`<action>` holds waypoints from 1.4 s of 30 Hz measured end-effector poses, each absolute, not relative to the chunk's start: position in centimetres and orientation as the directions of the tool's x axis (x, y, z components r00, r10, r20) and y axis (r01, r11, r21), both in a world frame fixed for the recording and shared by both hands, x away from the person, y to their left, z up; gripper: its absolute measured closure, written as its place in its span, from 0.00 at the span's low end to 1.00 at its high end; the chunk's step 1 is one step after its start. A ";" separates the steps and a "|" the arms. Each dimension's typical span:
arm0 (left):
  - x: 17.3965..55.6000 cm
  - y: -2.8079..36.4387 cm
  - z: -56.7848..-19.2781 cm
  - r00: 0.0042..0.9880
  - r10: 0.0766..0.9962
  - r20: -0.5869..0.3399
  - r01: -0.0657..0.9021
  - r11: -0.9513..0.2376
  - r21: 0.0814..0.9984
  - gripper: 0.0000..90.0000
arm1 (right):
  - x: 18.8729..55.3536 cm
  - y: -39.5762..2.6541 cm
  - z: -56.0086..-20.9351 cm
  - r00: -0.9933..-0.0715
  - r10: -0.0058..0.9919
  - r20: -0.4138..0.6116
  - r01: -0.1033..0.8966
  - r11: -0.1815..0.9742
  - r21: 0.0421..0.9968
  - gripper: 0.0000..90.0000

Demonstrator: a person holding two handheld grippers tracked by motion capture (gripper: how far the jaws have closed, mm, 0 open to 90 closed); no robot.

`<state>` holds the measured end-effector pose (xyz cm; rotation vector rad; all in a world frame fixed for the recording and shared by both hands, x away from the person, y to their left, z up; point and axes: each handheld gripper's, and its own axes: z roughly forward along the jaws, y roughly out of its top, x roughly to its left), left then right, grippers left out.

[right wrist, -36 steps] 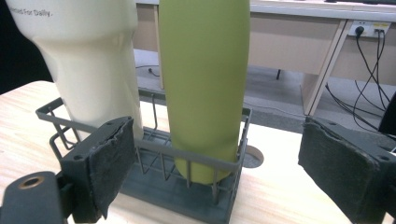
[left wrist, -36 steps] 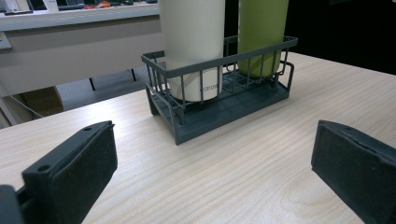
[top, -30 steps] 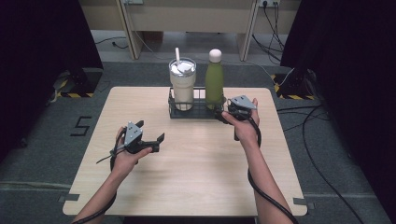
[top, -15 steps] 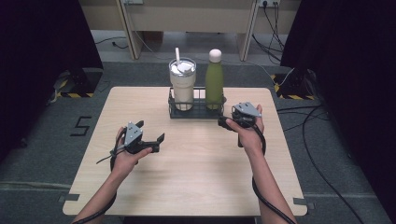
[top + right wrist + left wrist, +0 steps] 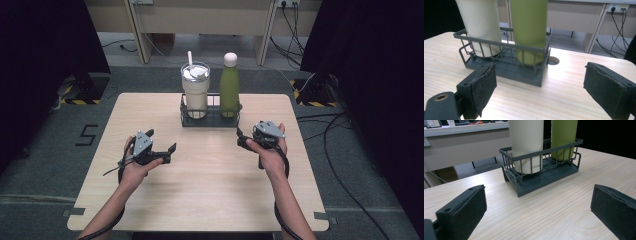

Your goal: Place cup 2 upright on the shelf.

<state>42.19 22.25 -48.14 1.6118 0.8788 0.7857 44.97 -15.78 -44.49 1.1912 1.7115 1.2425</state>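
Broadly: wooden table (image 5: 210,195) carries dark wire basket (image 5: 210,120) near far edge. Inside basket, upright: cream tumbler (image 5: 195,90) with straw at left, green bottle (image 5: 229,87) at right. Right gripper (image 5: 246,139) near basket's right end, jaws spread, nothing between. Left gripper (image 5: 167,152) well apart from basket, jaws spread, empty.

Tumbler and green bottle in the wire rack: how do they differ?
The tumbler is cream and wide, topped by a lid with a straw; the green bottle is slimmer with a narrow neck and a pale round cap. In the high view the tumbler stands at the rack's left end, the bottle at its right. Both stand upright inside the rack, untouched.
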 end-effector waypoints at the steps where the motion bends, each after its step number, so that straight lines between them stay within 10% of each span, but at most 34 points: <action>1: 42.2 22.3 -48.1 0.507 0.861 0.048 0.144 -0.140 0.980 0.00 | 44.7 -15.9 -44.7 -0.330 0.944 -0.015 0.275 0.111 0.955 0.13; 42: 42.1 21.9 -48.6 0.513 0.857 0.056 0.152 -0.155 0.976 0.00 | 40.5 -19.1 -48.2 -0.303 0.953 -0.004 0.309 0.102 0.946 0.13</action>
